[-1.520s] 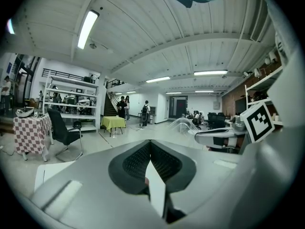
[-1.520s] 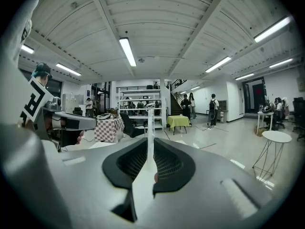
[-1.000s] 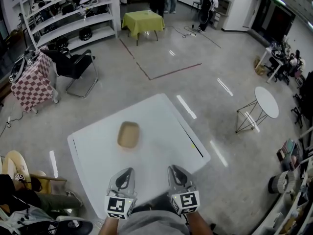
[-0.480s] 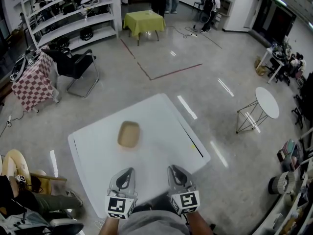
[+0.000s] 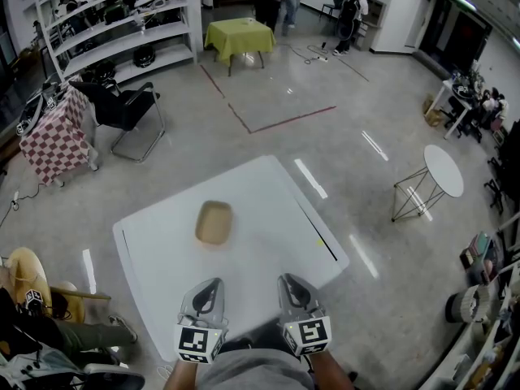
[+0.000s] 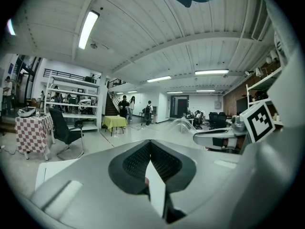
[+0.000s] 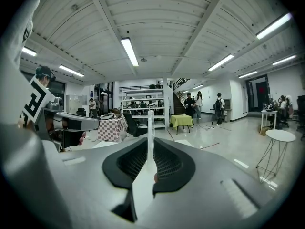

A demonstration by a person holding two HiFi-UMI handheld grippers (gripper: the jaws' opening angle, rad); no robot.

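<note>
- Hovering at the surface's (image 5: pixel 272 210) near edge: left hand-held gripper (image 5: pixel 208 289) and right hand-held gripper (image 5: pixel 292 286), both clenched, empty.
- Tray (image 5: pixel 214 223) untouched, well ahead; any grab needs jaws opened.

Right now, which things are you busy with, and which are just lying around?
Busy with: left gripper and right gripper, both shut and empty; tan tray, nearest them; white table.

Lying around: black chair; green-clothed table; checkered table; round side table; shelves.
</note>
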